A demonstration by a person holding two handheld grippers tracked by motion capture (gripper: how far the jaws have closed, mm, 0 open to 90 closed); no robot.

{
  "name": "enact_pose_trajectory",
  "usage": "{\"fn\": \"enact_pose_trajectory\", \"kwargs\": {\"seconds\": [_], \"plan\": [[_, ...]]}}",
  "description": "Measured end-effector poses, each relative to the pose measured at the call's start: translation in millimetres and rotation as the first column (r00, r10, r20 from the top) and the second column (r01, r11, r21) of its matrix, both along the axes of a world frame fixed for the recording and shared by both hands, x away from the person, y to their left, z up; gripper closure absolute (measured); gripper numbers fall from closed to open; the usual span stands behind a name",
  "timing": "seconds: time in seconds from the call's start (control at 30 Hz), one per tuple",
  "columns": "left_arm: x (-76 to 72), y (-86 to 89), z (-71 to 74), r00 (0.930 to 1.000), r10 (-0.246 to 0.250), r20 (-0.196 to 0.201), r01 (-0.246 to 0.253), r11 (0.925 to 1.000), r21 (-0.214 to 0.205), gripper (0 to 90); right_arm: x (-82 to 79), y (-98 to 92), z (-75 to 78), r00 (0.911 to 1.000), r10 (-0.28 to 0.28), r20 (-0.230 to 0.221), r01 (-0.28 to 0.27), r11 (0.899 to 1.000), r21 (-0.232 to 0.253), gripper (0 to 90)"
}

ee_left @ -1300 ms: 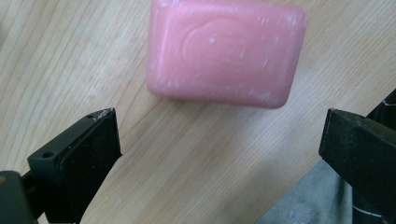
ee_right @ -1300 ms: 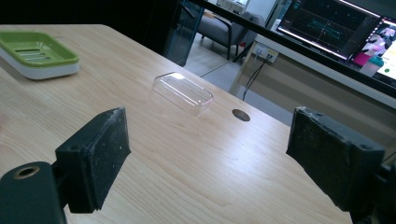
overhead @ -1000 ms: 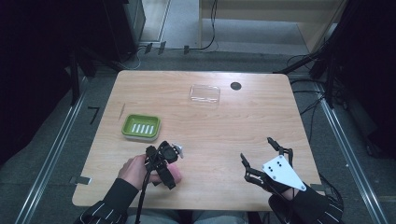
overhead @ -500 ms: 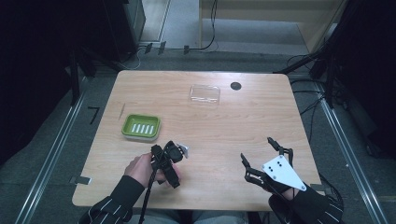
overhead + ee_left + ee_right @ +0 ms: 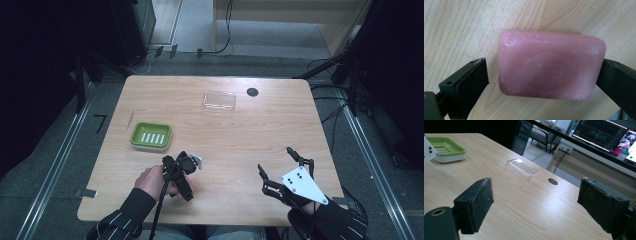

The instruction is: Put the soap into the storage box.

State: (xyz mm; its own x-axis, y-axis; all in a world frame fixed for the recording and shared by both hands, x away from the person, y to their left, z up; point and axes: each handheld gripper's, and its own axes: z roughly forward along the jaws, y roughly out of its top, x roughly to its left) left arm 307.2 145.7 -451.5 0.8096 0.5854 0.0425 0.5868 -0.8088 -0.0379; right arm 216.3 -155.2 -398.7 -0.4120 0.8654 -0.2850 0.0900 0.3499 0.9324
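Observation:
A pink bar of soap point(image 5: 551, 67) lies flat on the wooden table point(image 5: 461, 27), between the jaws of my left gripper point(image 5: 544, 77). The right jaw touches the soap's end, while a small gap separates the left jaw from it, so the gripper is open around the bar. In the high view the left gripper point(image 5: 181, 172) points down at the table's front left, with a hand on it. My right gripper point(image 5: 275, 161) hovers at the front right, open and holding nothing point(image 5: 536, 200).
A green soap dish point(image 5: 151, 135) point(image 5: 445, 147) sits behind the left gripper. A clear plastic lid point(image 5: 219, 100) point(image 5: 522, 169) lies at the far middle, beside a dark round hole point(image 5: 252, 92) in the tabletop. Monitors stand beyond the table's far edge in the right gripper view.
My left gripper has shifted slightly to the right and turned more steeply down over the soap. The right gripper has stayed where it was.

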Motion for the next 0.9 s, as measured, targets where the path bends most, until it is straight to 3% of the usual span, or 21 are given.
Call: {"fn": "enact_pose_trajectory", "kwargs": {"seconds": [0.3, 0.6, 0.9], "plan": [[-1.0, -4.2, -7.6, 0.9998, -0.007, 0.017, 0.007, 0.9994, 0.033, 0.0, -0.1, -0.5, 0.1, 1.0, -0.002, 0.001, 0.002, 1.0, 0.0, 13.2], [-2.6, -5.9, -9.4, 1.0, -0.005, 0.002, 0.005, 0.9996, 0.027, 11.9, -0.2, -0.5, 0.1, 1.0, -0.002, 0.004, 0.001, 1.0, 0.001, 13.2], [-2.1, -5.9, -9.0, 0.9997, -0.024, -0.001, 0.024, 0.9991, 0.036, 12.8, -0.2, -0.5, 0.1, 1.0, -0.001, 0.003, 0.001, 1.0, 0.0, 13.2]]}}
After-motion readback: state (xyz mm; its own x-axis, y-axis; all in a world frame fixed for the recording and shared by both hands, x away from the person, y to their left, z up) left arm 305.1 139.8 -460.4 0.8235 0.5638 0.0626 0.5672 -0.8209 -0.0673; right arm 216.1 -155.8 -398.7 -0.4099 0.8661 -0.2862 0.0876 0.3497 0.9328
